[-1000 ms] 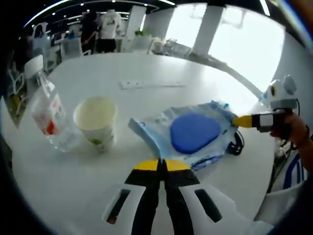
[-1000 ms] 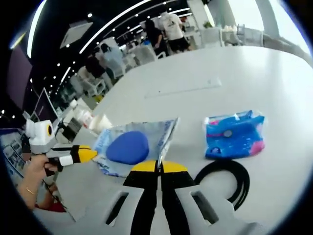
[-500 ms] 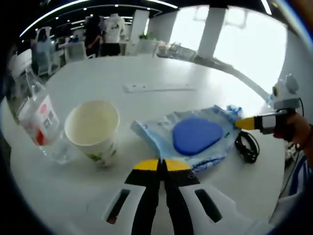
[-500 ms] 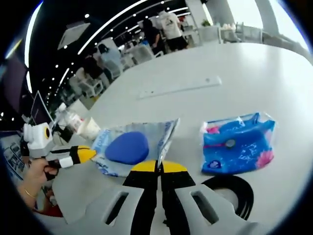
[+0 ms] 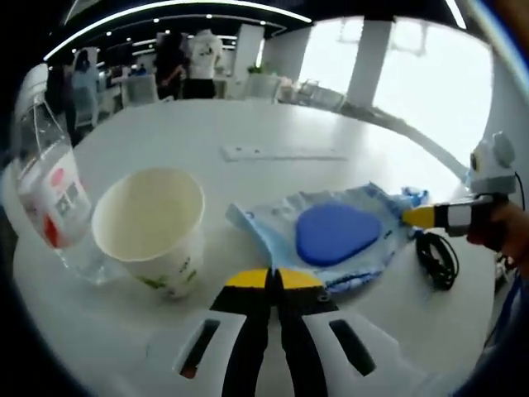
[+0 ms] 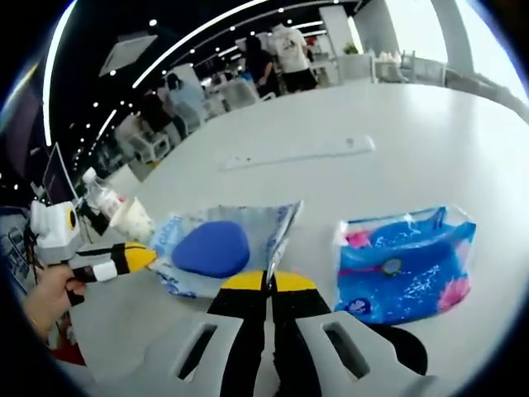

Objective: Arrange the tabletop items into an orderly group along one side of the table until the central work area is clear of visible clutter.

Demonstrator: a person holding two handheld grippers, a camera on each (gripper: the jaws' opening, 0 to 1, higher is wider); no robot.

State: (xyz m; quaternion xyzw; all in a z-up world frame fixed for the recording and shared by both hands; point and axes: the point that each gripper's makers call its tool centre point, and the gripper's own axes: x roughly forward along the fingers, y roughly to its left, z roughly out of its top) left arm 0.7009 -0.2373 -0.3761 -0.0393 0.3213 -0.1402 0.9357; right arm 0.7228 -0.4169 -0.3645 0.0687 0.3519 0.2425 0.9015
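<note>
Cup (image 5: 153, 227) in left gripper view, blue packet (image 6: 405, 263) in right, both fingers closed, empty.

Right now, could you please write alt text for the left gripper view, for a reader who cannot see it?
The left gripper, jaws shut, points across a white table at a pale blue pouch with a dark blue oval. A paper cup and a clear bottle stand at the left. At the right, the right gripper reaches the pouch's edge, near a black cable.
</note>
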